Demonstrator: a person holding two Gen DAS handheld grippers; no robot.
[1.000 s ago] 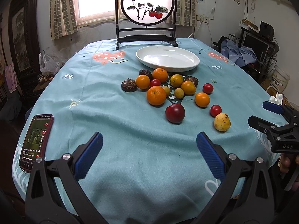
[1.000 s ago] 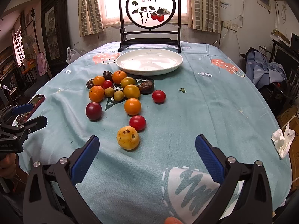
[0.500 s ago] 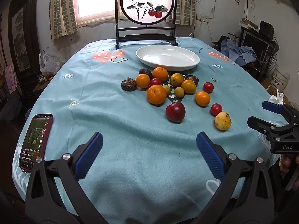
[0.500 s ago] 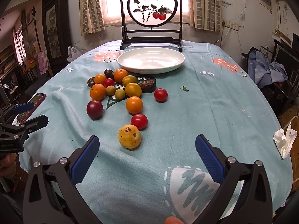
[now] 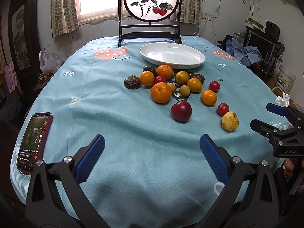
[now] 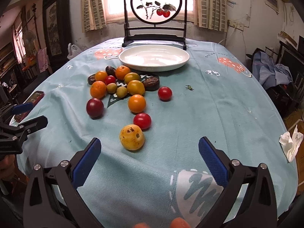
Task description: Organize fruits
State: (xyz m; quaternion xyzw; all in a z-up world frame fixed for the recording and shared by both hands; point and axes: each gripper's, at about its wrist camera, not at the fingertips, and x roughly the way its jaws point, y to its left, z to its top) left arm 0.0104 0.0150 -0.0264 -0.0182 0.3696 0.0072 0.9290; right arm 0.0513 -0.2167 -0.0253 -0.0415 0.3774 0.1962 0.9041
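Note:
Several fruits lie loose on the blue tablecloth in front of an empty white plate (image 5: 172, 55) (image 6: 153, 57): oranges, small red ones, a dark red plum (image 5: 181, 110) (image 6: 94, 107) and a spotted yellow fruit (image 5: 229, 121) (image 6: 131, 137). My left gripper (image 5: 152, 149) is open and empty, near the table's front edge, well short of the plum. My right gripper (image 6: 149, 152) is open and empty, just short of the yellow fruit, which lies ahead between its fingers. Each gripper also shows at the edge of the other's view.
A phone (image 5: 35, 141) lies at the table's front left edge. A framed round painting (image 5: 151, 1) stands behind the plate. A crumpled tissue (image 6: 290, 145) lies at the right edge. Dark brown fruits (image 5: 132, 82) sit among the pile.
Both grippers have crept slightly forward toward the fruit; the yellow fruit sits closer to the right gripper's fingers. Both stay open, and no fruit has moved.

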